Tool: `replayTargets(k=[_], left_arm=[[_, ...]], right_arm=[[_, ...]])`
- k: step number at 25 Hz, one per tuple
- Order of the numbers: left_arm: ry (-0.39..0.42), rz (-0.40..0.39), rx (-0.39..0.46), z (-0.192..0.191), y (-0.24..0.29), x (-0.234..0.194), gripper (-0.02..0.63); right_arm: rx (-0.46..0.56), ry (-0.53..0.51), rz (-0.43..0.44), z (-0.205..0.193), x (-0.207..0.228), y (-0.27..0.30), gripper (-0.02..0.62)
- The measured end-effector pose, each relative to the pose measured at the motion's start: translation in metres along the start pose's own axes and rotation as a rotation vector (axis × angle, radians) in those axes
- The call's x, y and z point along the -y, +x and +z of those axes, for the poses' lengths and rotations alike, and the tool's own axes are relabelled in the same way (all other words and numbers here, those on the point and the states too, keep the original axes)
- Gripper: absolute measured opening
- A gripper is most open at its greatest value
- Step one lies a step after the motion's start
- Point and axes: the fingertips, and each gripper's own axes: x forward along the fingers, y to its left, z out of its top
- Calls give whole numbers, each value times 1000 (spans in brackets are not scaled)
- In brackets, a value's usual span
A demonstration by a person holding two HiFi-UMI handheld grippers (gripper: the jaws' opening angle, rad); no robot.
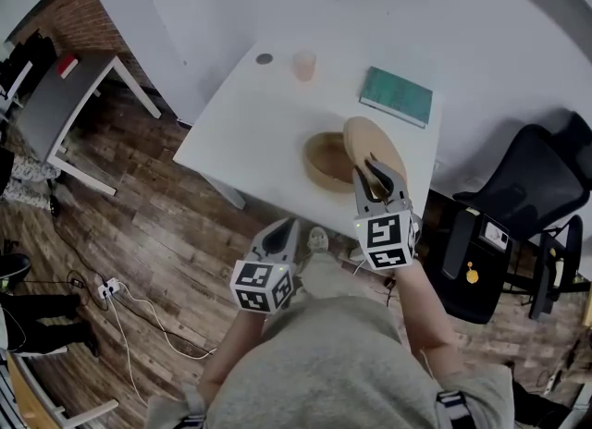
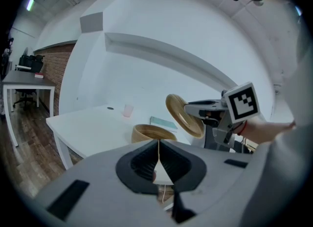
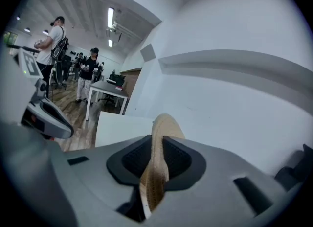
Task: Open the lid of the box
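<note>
While your right gripper [image 1: 374, 174] pinches the lid [image 1: 368, 137] off the box [image 1: 324, 163], left gripper [image 1: 278, 236] closed, lay it at nine o'clock.

White table [image 1: 242, 127] with box [image 1: 324, 163], book [image 1: 396, 96], cup [image 1: 304, 65], disc [image 1: 265, 58]

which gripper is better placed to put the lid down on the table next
Right. The right gripper is shut on the lid, held tilted above the open box on the table. The left gripper is shut, empty, off the table.
</note>
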Motion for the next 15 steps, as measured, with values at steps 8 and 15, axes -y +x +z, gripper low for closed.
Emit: replayTargets(k=[8,15], left_arm=[[9,0,-10,-10,-5,14,9],[26,-9,-18,-16,-6,29,9]], right_arm=[[113,228,-24,6,29,-45,74],[190,364,-51,-3,48,-83,75]])
